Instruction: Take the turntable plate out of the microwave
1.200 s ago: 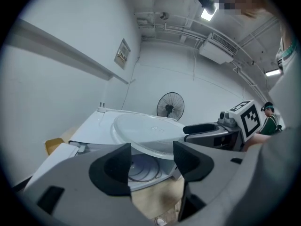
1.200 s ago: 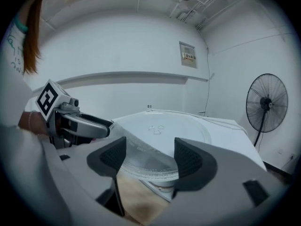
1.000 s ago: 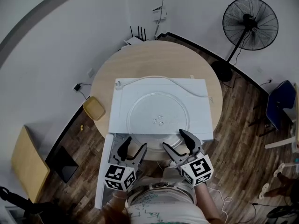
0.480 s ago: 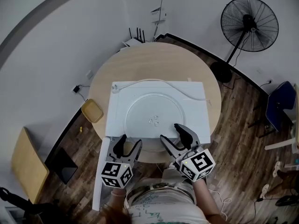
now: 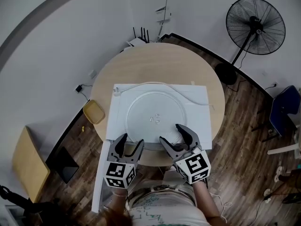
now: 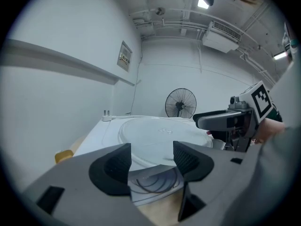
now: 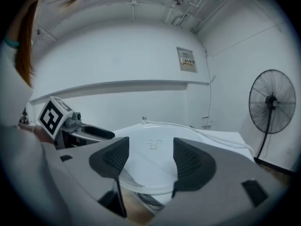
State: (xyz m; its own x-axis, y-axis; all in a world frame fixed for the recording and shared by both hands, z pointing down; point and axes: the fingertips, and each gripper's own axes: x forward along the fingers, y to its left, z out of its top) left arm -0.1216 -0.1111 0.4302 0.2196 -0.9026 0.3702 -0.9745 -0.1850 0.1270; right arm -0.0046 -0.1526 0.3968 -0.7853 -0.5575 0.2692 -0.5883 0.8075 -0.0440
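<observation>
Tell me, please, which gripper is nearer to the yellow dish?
Left. The left gripper is at the front left corner of the microwave, on the side of the yellow dish; the right gripper is farther off, at the front right rim of the plate.

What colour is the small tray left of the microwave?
Yellow. The small tray shows best in the head view.

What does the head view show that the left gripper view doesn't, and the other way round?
Only the head view: the dark wood plank floor and the blue chair. Only the left gripper view: the lit ceiling lamp and the small framed wall notice. Both: the clear round glass turntable plate lying on top of the white microwave, the black pedestal fan and the small yellow dish.
</observation>
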